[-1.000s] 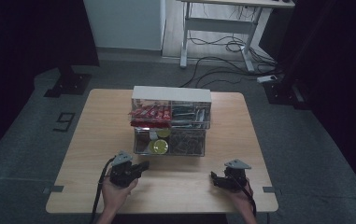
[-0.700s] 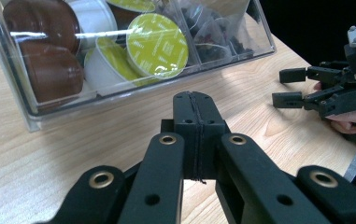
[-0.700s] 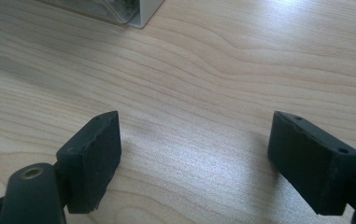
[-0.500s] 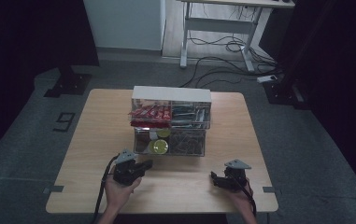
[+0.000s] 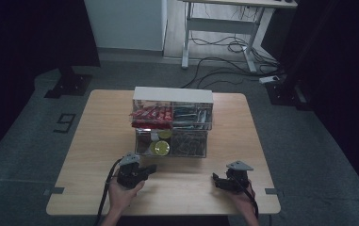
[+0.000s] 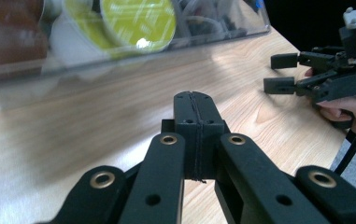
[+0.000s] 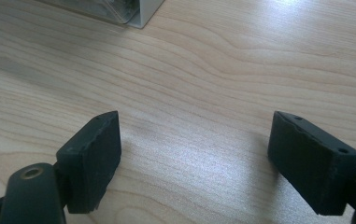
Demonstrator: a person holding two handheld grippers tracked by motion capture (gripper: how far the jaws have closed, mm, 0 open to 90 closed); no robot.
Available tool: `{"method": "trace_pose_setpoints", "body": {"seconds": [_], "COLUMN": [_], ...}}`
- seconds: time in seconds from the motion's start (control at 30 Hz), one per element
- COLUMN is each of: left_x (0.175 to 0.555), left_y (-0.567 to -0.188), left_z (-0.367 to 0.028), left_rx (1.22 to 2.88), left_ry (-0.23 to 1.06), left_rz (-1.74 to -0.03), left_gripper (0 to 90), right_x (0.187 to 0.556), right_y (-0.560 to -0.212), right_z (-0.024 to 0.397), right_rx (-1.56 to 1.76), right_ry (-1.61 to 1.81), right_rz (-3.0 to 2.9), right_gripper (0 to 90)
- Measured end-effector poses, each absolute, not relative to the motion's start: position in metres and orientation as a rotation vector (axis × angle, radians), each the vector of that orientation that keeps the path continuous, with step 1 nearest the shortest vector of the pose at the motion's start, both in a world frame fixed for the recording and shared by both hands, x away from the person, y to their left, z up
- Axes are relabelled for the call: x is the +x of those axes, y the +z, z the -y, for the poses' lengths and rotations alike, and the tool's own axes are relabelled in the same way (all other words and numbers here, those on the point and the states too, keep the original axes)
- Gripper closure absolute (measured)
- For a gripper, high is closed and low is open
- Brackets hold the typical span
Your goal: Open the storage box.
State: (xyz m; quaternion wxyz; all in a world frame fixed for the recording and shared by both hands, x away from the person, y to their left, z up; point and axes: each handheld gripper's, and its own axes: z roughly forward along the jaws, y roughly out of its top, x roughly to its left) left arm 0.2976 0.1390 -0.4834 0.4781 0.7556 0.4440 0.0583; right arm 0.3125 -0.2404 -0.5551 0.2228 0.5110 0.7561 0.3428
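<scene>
At the lower left of the high view, the left gripper (image 5: 150, 168) lies low over the wooden table (image 5: 101, 141), held by a hand that enters from the bottom edge. Its two jaws are pressed together with nothing between them; the left gripper view shows them as one closed black block (image 6: 196, 112) pointing at the table surface. Just above it in the high view, near the middle of the frame, stands a clear plastic drawer box (image 5: 172, 125) with a white top. Its lower drawer is pulled forward toward the person, and a round yellow-green lid (image 5: 159, 147) is visible inside, at the left part of that drawer. The same lid (image 6: 138, 21) appears at the top of the left gripper view, behind the clear front wall, near the closed jaws but not touching them. Red packets (image 5: 151, 114) fill the upper left drawer. At the lower right of the high view, the right gripper (image 5: 217, 180) rests over bare table, well apart from the box. Its jaws stand wide apart (image 7: 192, 154) and hold nothing.
</scene>
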Motion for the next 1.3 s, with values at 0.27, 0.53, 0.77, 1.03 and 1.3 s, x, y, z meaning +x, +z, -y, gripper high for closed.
{"method": "trace_pose_setpoints", "body": {"seconds": [0.27, 0.53, 0.77, 1.03, 1.3], "left_x": [0.307, 0.31, 0.312, 0.313, 0.314], "left_y": [-0.453, -0.441, -0.43, -0.418, -0.405], "left_z": [-0.136, -0.137, -0.137, -0.137, -0.136], "left_rx": [1.81, 1.788, 1.773, 1.756, 1.749], "left_ry": [0.187, 0.189, 0.198, 0.208, 0.211], "left_rz": [-1.043, -1.043, -1.033, -1.016, -1.002], "left_gripper": [90.0, 90.0, 90.0, 90.0, 89.9], "right_x": [0.313, 0.313, 0.313, 0.313, 0.313], "right_y": [-0.555, -0.555, -0.555, -0.555, -0.555], "right_z": [0.241, 0.241, 0.241, 0.241, 0.241], "right_rx": [1.41, 1.41, 1.41, 1.411, 1.41], "right_ry": [0.946, 0.946, 0.947, 0.947, 0.947], "right_rz": [-2.09, -2.09, -2.09, -2.09, -2.089], "right_gripper": [17.5, 17.5, 17.5, 17.5, 17.4]}}
